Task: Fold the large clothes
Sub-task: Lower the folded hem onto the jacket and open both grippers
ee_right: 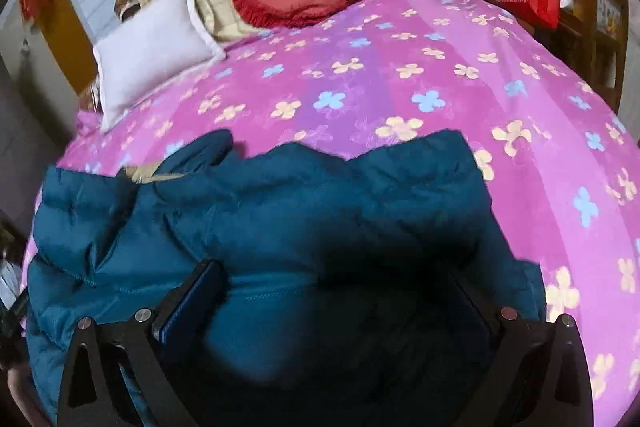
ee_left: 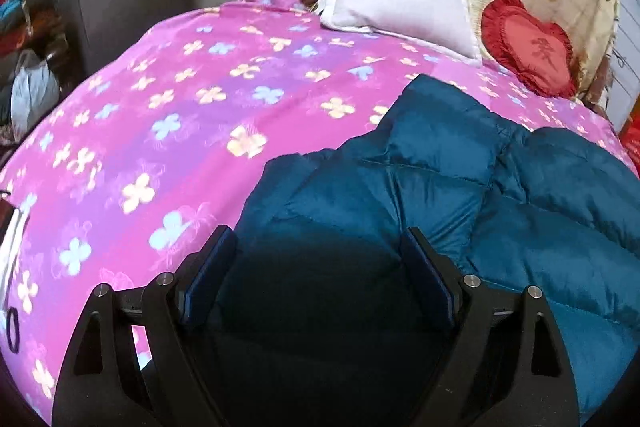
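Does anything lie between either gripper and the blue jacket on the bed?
Nothing visible does. The left gripper and right gripper both stand open directly over the blue puffer jacket, with only its fabric between their fingers.

A teal quilted puffer jacket [ee_left: 460, 187] [ee_right: 248, 211] lies spread and rumpled on the pink flowered bedspread [ee_left: 180, 99] [ee_right: 400, 87], at its near side, well apart from the pillows at the bedspread's far end. Its stitched panels puff up, shiny and creased.
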Action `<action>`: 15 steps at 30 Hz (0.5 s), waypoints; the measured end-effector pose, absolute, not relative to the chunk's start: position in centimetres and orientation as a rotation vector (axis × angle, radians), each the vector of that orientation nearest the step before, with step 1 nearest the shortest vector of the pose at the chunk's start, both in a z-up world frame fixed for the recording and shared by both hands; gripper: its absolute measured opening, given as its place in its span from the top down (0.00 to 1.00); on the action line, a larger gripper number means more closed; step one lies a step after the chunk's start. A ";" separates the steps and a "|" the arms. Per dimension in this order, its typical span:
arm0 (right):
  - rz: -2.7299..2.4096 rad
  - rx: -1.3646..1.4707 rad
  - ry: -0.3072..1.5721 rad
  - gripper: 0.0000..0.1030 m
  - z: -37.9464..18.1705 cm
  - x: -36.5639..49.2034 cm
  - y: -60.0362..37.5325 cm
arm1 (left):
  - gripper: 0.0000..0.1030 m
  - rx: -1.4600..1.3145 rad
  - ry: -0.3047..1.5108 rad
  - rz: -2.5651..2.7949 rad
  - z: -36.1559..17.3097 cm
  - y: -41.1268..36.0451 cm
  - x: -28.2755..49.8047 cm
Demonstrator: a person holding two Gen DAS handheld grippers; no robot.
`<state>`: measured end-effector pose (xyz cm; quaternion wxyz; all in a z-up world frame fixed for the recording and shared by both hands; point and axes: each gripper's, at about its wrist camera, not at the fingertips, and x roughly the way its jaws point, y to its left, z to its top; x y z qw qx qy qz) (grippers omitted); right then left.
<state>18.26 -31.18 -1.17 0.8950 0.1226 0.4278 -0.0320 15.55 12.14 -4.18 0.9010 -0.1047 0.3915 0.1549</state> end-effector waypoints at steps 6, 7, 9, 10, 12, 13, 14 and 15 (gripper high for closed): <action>-0.072 0.208 0.932 0.00 -1.3 18.4 -30.4 | 0.14 -0.228 0.836 0.304 -4.5 12.3 15.7; -0.073 0.204 0.947 0.00 -0.9 18.1 -30.2 | 0.14 -0.241 0.843 0.296 -4.6 12.4 15.9; -0.101 0.220 0.920 0.01 0.6 17.3 -29.6 | 0.14 -0.268 0.851 0.282 -4.7 12.7 15.9; -0.078 0.233 0.874 0.01 2.0 16.8 -28.8 | 0.14 -0.283 0.855 0.275 -4.8 12.9 15.9; 0.003 0.264 0.781 0.00 4.7 16.0 -26.1 | 0.14 -0.292 0.854 0.270 -4.8 12.8 15.8; 0.029 0.264 0.777 0.00 5.1 16.0 -24.8 | 0.14 -0.292 0.853 0.271 -4.8 12.7 15.7; 0.054 0.253 0.797 0.00 5.0 16.4 -23.2 | 0.14 -0.292 0.853 0.273 -4.8 12.7 15.6; 0.062 0.229 0.833 0.00 4.4 17.0 -21.6 | 0.14 -0.288 0.851 0.276 -4.7 12.5 15.6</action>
